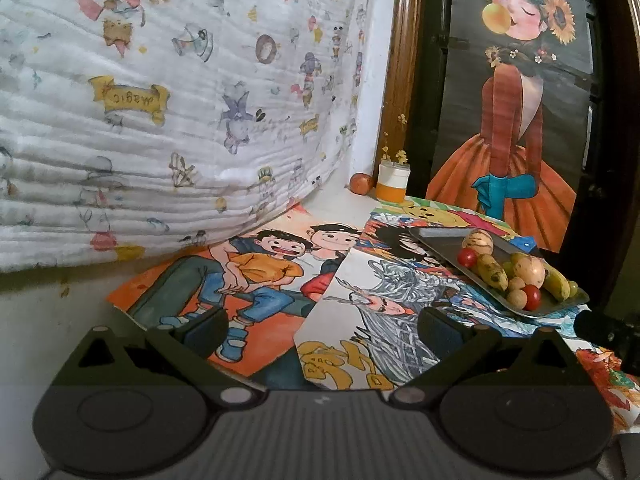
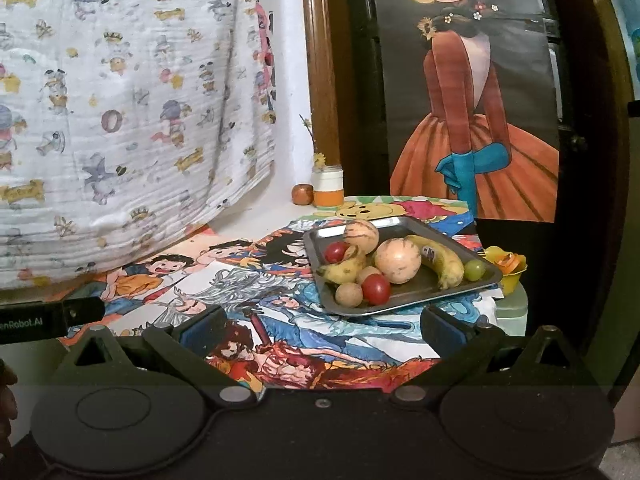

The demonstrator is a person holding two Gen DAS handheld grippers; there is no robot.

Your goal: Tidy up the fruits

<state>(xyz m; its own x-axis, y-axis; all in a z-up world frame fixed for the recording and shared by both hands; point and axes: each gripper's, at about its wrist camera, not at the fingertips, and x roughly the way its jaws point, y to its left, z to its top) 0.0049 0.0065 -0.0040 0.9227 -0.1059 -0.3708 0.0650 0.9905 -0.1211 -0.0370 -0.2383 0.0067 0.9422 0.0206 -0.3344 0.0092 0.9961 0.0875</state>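
Showing fruits (image 2: 398, 266) heaped together on metal tray (image 2: 440, 229) atop picture-covered table (image 2: 280, 344), with left tongs (image 1: 320, 330) and right tongs (image 2: 322, 328) both spread wide, empty, held short of tray, presumably for clear reach.

Left gripper (image 1: 322, 330) and right gripper (image 2: 322, 330), jaws wide apart, both empty, held level.

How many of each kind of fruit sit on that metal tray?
On the metal tray:
Bananas: 2
Red tomatoes: 2
Large pale striped melons: 2
Small tan round fruits: 2
Green grapes: 1
Total: 9
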